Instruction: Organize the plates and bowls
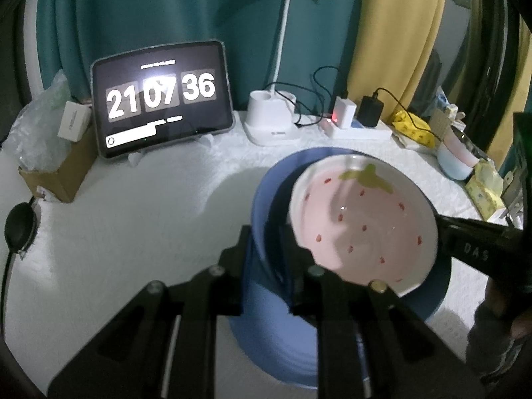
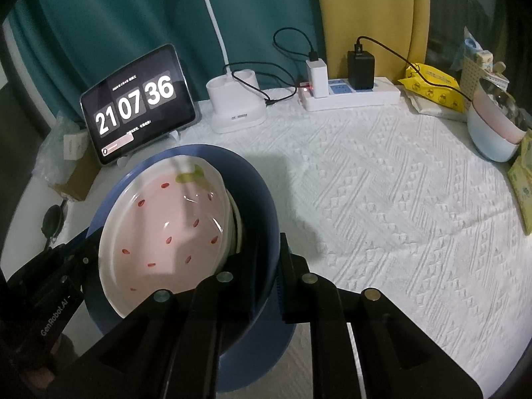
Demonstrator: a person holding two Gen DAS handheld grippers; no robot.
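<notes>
A deep blue bowl (image 1: 266, 183) (image 2: 262, 199) sits over the white textured cloth. A pink strawberry-pattern plate (image 1: 359, 226) (image 2: 166, 226) leans tilted inside it. The rim of another white dish (image 2: 234, 222) shows behind the plate. My left gripper (image 1: 269, 256) is shut on the bowl's left wall, one finger inside and one outside. My right gripper (image 2: 266, 276) is shut the same way on the opposite wall. Each gripper also shows in the other's view: the right gripper (image 1: 465, 236) and the left gripper (image 2: 66, 266). Whether the bowl's base touches the cloth is hidden.
Along the back stand a tablet clock (image 2: 136, 103), a white lamp base (image 2: 236, 106) and a power strip (image 2: 352, 96) with chargers and cables. A pastel bowl (image 2: 492, 133) and yellow packets (image 2: 435, 86) sit far right. A cardboard box (image 1: 56, 173) sits far left.
</notes>
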